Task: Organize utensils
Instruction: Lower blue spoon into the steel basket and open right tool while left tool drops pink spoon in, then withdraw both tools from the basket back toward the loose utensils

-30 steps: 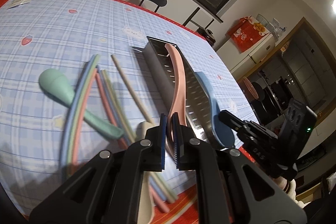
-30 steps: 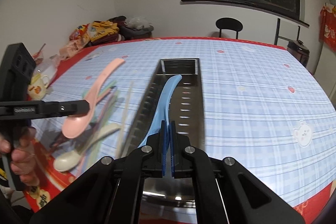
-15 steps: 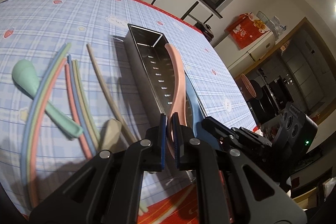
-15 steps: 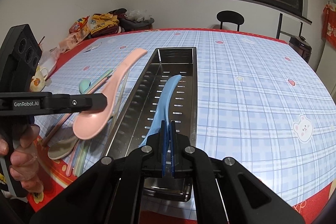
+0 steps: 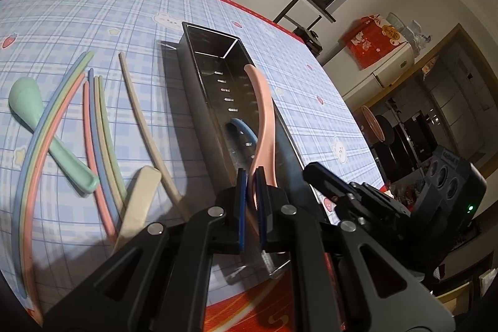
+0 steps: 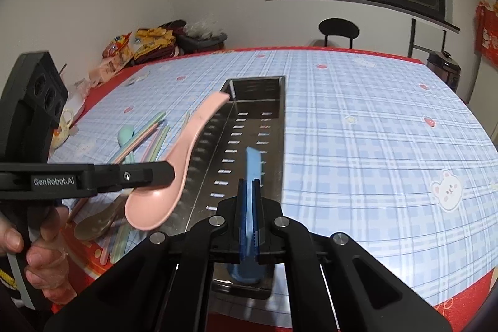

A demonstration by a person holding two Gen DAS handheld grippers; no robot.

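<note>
Jaws pinch spoons — left gripper (image 5: 251, 176) pink spoon (image 5: 264, 117), right gripper (image 6: 248, 185) blue spoon (image 6: 252, 173) — whose bowl only right view shows.

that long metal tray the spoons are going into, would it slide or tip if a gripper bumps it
The metal tray is long and low, resting flat on the tablecloth, so it would probably slide or pivot rather than tip. Its thin perforated steel looks stiff and fairly light. The pink spoon and blue spoon would add little weight.
</note>
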